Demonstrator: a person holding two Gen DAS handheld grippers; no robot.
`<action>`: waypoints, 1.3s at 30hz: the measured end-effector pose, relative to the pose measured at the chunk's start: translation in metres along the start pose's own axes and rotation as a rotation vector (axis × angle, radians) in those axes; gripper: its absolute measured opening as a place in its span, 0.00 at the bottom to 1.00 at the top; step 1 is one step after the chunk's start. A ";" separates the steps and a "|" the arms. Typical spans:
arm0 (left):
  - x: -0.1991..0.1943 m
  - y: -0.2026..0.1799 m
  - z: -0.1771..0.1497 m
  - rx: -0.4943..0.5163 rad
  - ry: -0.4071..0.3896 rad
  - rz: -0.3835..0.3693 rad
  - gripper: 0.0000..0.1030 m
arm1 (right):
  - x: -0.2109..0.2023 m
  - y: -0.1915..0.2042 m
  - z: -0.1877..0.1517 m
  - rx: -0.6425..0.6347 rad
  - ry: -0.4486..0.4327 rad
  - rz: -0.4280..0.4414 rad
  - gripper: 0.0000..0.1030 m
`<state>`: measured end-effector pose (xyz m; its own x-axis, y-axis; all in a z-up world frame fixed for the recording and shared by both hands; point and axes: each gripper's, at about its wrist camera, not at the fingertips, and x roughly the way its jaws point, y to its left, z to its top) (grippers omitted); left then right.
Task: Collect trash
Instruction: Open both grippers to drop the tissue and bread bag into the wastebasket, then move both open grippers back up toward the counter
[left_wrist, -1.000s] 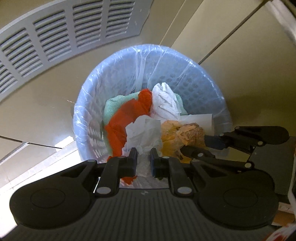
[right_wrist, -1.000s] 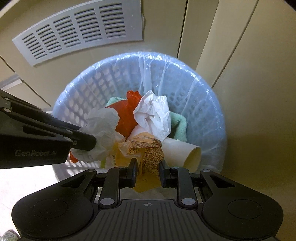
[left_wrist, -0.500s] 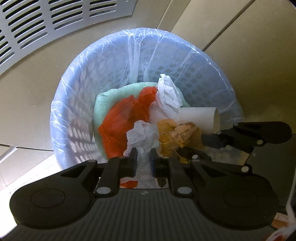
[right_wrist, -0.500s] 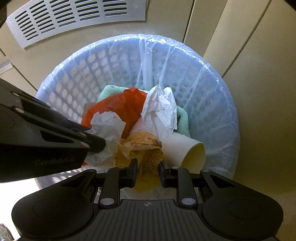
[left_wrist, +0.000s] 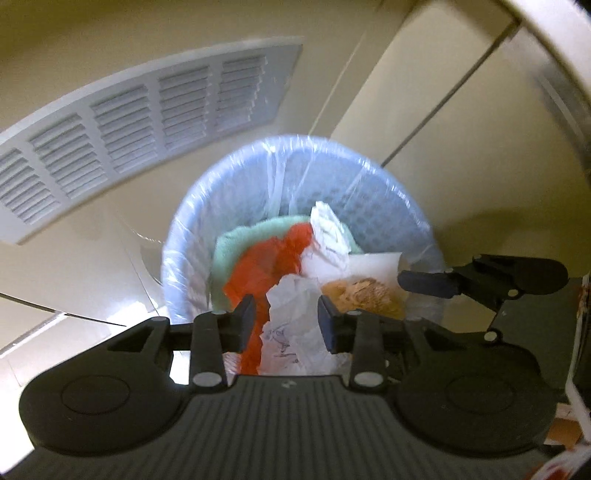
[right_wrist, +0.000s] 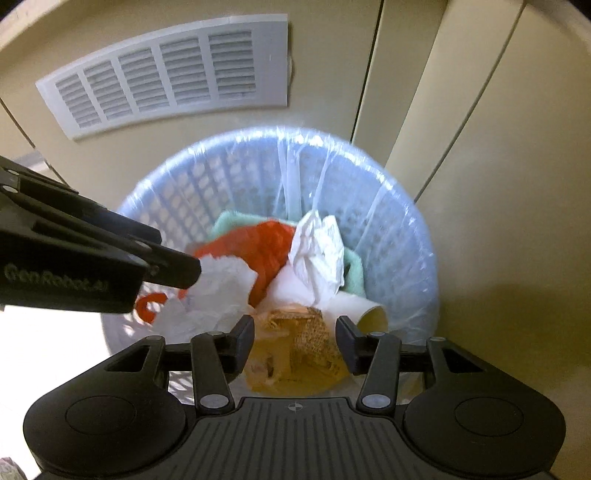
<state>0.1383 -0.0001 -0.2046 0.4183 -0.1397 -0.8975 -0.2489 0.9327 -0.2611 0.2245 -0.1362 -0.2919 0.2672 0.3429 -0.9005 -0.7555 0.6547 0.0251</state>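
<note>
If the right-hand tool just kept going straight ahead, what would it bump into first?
Probably the crumpled yellow-brown wrapper lying between the open fingers of the right tool, on top of the trash in the lined bin. Depth is hard to judge here.

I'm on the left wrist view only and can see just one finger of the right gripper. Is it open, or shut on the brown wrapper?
Observer: Open. The right gripper has its jaws wide apart, and the brown wrapper shows in the gap, unclamped.
Operator: How is the paper cup lying?
Observer: The paper cup is on its side, with its open mouth turned toward the right wrist camera.
Operator: Any loose ends on the orange bag?
Observer: Yes. An orange handle loop curls low against the left wall of the basket.
</note>
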 end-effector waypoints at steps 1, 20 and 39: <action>-0.007 0.000 0.001 0.000 -0.008 0.001 0.31 | -0.006 0.000 0.001 0.011 -0.005 0.003 0.48; -0.135 -0.009 -0.006 0.021 -0.196 -0.006 0.34 | -0.134 0.032 0.017 0.138 -0.140 0.050 0.53; -0.214 -0.007 0.020 0.077 -0.366 0.002 0.44 | -0.224 0.040 0.065 0.132 -0.385 -0.017 0.56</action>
<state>0.0684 0.0301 -0.0037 0.7059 -0.0226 -0.7080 -0.1896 0.9570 -0.2196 0.1736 -0.1430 -0.0606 0.5024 0.5420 -0.6737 -0.6723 0.7348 0.0898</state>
